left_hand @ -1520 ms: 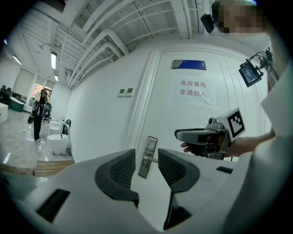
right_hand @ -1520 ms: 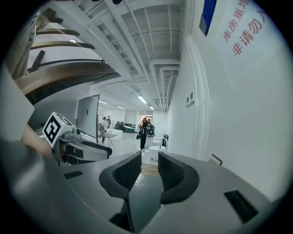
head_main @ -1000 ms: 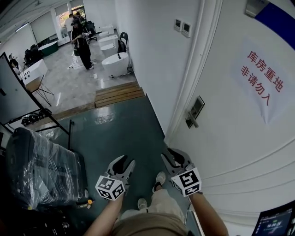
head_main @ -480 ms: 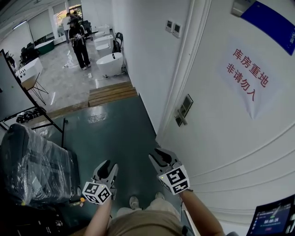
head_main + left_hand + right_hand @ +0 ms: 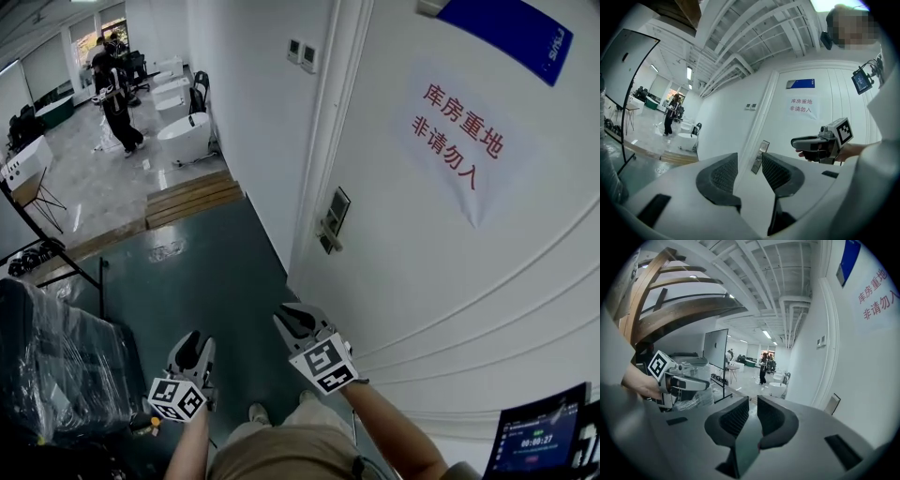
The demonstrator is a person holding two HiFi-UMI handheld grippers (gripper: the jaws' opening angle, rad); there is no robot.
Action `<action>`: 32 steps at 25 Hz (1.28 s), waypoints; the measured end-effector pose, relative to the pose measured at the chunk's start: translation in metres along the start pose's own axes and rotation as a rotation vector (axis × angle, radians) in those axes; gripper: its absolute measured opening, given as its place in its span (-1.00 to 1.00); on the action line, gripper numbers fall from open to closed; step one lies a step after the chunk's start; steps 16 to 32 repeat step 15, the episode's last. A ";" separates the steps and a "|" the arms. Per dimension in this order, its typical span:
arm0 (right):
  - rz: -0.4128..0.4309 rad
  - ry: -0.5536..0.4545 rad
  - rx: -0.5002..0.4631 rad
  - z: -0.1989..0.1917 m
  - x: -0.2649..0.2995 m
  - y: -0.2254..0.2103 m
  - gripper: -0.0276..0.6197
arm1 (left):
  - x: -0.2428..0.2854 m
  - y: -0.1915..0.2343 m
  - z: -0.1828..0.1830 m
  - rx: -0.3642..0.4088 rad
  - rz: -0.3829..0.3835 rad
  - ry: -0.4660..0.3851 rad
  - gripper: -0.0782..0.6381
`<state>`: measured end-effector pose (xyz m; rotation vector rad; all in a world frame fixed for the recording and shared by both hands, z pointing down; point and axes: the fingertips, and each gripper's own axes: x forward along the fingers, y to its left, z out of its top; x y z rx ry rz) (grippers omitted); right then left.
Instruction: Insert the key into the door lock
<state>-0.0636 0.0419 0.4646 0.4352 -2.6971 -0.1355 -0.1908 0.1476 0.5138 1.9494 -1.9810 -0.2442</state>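
The door lock (image 5: pixel 333 220), a dark plate with a metal handle, sits on the left edge of the white door (image 5: pixel 450 272). It also shows as the lock (image 5: pixel 761 154) in the left gripper view and the lock (image 5: pixel 832 404) in the right gripper view. My right gripper (image 5: pixel 292 322) is held well below the lock, its jaws a narrow gap apart and empty (image 5: pixel 753 404). My left gripper (image 5: pixel 190 349) hangs lower and further left, open with nothing between its fingers (image 5: pixel 750 161). No key shows in any view.
A paper sign with red print (image 5: pixel 459 141) and a blue plate (image 5: pixel 511 37) are on the door. A plastic-wrapped dark bulk (image 5: pixel 56 366) stands at the left. Wooden steps (image 5: pixel 192 197), bathtubs (image 5: pixel 183 136) and a person (image 5: pixel 117 103) are far back.
The view has swung right along the door, so the lock has slid left in it. Both grippers have sunk lower and leftward in the head view, the left one more.
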 end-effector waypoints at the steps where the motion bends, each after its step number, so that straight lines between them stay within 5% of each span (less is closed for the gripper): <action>1: -0.003 0.000 0.003 0.000 0.001 0.000 -0.76 | 0.001 0.000 -0.001 -0.003 -0.006 0.005 -0.31; 32: -0.021 0.011 0.035 -0.003 0.009 0.031 -0.76 | -0.010 0.026 -0.016 -0.043 -0.064 0.016 -0.31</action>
